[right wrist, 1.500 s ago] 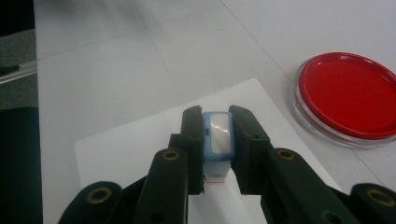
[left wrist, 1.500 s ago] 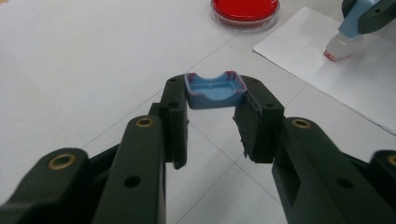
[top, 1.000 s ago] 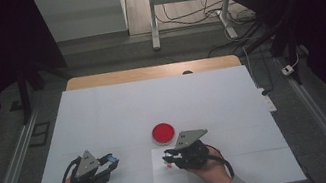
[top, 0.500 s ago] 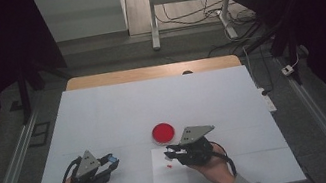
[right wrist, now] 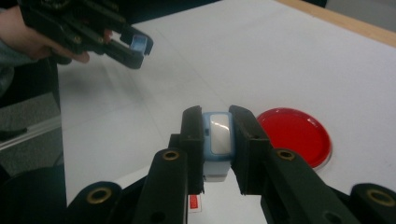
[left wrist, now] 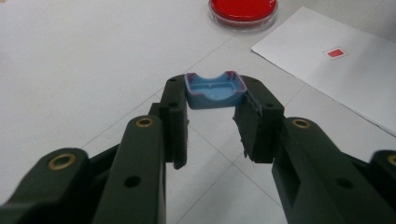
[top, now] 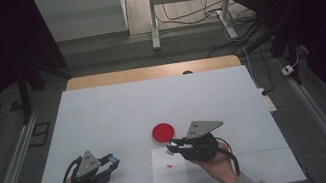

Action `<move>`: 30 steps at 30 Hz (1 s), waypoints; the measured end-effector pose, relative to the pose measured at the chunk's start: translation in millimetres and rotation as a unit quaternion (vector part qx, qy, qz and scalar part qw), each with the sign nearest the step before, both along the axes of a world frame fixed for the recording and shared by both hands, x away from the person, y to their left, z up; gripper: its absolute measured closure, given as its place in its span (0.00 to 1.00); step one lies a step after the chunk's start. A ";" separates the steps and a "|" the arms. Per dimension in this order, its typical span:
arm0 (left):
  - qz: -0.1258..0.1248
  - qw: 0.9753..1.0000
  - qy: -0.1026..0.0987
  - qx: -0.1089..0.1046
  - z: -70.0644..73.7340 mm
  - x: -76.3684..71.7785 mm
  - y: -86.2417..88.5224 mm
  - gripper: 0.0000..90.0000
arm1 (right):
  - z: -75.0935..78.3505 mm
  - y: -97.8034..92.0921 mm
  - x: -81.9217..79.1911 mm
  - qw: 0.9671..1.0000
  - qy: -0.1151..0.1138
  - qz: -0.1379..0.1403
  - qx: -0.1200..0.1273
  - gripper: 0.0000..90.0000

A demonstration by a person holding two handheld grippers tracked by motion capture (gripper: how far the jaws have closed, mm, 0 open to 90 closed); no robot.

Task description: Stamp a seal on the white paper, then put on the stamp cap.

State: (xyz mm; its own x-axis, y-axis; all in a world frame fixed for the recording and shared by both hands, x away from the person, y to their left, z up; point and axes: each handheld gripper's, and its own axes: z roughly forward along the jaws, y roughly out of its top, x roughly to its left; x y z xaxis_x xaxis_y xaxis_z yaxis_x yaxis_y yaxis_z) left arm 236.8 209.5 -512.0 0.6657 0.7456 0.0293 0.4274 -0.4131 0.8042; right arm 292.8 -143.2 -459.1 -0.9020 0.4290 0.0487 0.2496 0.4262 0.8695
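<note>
Wide white table [top: 104,117] under the lights, and both hands are low at its near edge. A sheet of paper [top: 171,179] lies between them with a tiny red mark [top: 169,165] on it, and the red dish [top: 163,132] sits just beyond that sheet, near the right gripper [top: 175,146]. That right gripper is clamped on a small blue stamp [right wrist: 218,135], jaws pressed against both its sides, its pale face turned up toward the camera, hovering above the paper's far end beside the dish. Over on the left, the left gripper [top: 111,159] pinches a blue cap [left wrist: 215,89] at the very jaw tips, hollow side up, held above the table and well apart from the dish. So the two pieces are separated, and the job in hand looks like pressing the stamp: into the red dish, I'd judge, or down onto the paper. To do it well, the right hand should tip the stamp so its working face comes down flat, not edge first, and lower straight without sliding, or the print will smear. Keep the grip firm but centred; it is a narrow thing between the pads. The left hand should simply hold the cap level and clear of the paper.
</note>
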 end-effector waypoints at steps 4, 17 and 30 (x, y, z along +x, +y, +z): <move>-0.001 1.000 0.000 -0.001 0.0 -0.3 -0.4 0.72 | 6.0 -6.2 1.1 1.000 -0.004 -0.013 0.016 0.84; -0.002 1.000 0.000 0.002 -0.3 -0.1 -1.9 0.73 | 15.3 -16.5 2.9 0.999 -0.013 -0.030 0.039 0.84; -0.004 1.000 -0.002 0.003 0.2 0.1 -3.4 0.72 | 15.2 -15.4 2.3 0.999 -0.013 -0.027 0.038 0.84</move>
State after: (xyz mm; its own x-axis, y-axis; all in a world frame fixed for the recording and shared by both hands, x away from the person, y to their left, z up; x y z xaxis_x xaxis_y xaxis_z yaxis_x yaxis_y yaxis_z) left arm 236.9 206.1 -511.8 0.6718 0.7399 0.0359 0.4213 -0.4215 0.8030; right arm 295.1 -158.7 -443.9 -0.8788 0.4733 0.0605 0.2478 0.3444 0.9055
